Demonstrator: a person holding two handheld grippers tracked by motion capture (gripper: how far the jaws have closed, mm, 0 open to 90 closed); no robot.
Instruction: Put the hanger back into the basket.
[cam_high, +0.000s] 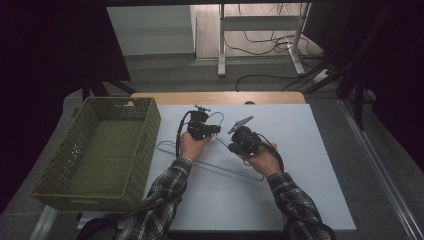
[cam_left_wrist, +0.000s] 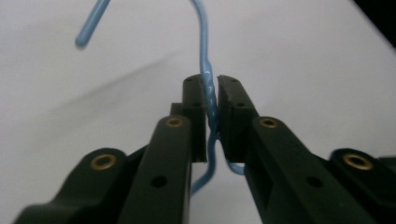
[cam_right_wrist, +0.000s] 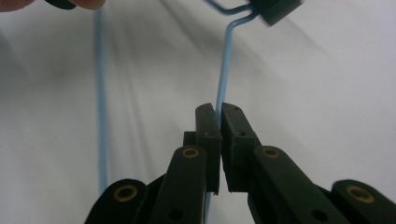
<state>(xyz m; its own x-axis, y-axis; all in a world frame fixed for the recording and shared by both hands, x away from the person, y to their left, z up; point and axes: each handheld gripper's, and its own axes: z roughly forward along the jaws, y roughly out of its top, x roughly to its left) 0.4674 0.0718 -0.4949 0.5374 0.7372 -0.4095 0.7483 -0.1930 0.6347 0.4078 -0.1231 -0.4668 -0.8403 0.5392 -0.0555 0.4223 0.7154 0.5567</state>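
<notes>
The left gripper (cam_left_wrist: 211, 100) clamps its black jaws on the twisted neck of a light-blue wire hanger (cam_left_wrist: 208, 86) above a white tabletop (cam_left_wrist: 303, 56)

You get one high camera looking down the table (cam_high: 300, 165), two close jaw-level cameras sharing the blue hanger (cam_left_wrist: 208, 88).

Dim room — soft, blurred close-ups

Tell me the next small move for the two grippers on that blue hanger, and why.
Probably lift together, level. The left gripper is shut on the twisted neck of the thin blue wire hanger, the right gripper on one shoulder wire. The hanger lies low over the white table; the empty green woven basket stands left.
</notes>
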